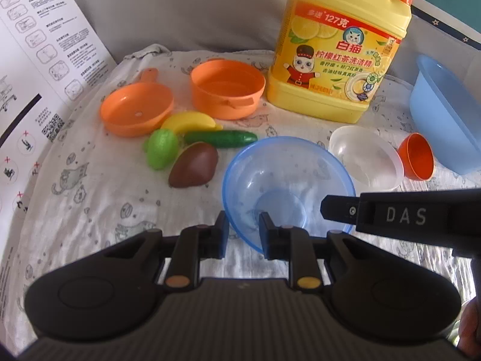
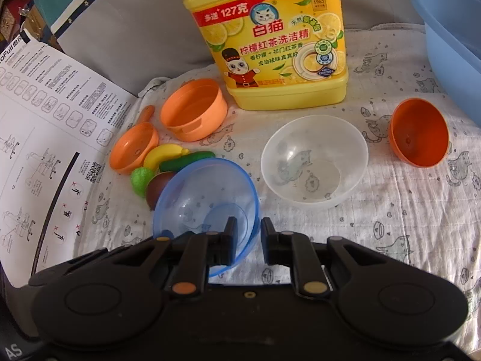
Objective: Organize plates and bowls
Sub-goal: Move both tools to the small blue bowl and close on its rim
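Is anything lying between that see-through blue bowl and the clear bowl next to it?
Nothing visible. Only bare printed cloth separates the blue bowl from the clear bowl. The toy fruit lies on the blue bowl's far side.

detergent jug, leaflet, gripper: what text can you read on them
"白猫" on the detergent jug label
"多送 127克" on the jug's red band
"柠檬红茶洗洁精" under the brand name
"1963" at the label's top right corner
"DAS" on the right gripper body, seen from the left wrist
The leaflet shows a partial heading ending in "Full", a QR code and red crosses; its small print is too small to read.
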The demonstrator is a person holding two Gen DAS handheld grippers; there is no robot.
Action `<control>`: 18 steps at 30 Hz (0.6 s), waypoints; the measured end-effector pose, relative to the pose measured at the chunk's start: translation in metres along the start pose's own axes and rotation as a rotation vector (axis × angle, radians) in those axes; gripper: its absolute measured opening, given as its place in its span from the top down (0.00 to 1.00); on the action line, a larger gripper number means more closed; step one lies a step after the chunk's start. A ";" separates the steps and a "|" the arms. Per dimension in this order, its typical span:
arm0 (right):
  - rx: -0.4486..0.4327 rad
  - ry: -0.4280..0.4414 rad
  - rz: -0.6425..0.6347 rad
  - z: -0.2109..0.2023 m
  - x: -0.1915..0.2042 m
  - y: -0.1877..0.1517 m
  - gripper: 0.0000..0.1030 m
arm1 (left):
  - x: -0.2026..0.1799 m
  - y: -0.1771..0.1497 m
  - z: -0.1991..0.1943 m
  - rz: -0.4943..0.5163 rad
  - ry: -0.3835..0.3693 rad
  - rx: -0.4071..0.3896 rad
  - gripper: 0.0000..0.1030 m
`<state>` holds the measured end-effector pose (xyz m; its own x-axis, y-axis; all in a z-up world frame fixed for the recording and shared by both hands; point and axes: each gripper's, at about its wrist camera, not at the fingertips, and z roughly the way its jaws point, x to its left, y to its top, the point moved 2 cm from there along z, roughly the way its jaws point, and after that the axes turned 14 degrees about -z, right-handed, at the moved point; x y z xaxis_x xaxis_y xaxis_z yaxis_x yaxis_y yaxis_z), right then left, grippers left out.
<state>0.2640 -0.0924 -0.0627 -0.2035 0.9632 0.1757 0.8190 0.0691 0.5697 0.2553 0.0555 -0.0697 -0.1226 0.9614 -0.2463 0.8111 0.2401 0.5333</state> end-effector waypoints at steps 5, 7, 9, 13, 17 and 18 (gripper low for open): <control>-0.004 0.001 -0.003 -0.011 0.002 -0.005 0.84 | -0.002 -0.006 -0.010 0.001 0.000 0.003 0.80; -0.005 0.004 0.000 -0.018 0.002 -0.009 0.84 | -0.003 -0.010 -0.016 0.004 0.001 0.005 0.80; -0.007 0.009 0.004 -0.026 0.002 -0.013 0.84 | -0.004 -0.014 -0.024 0.010 0.003 0.004 0.80; -0.017 0.016 0.004 -0.044 0.004 -0.024 0.84 | -0.007 -0.024 -0.042 0.014 0.005 0.004 0.79; -0.024 0.018 0.002 -0.064 0.007 -0.037 0.84 | -0.010 -0.037 -0.062 0.029 0.008 -0.001 0.79; -0.026 0.018 0.002 -0.069 0.008 -0.040 0.84 | -0.011 -0.040 -0.068 0.032 0.007 -0.001 0.79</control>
<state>0.1923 -0.1053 -0.0285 -0.2118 0.9585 0.1906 0.8051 0.0606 0.5900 0.1857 0.0447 -0.0336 -0.1009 0.9694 -0.2237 0.8139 0.2097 0.5418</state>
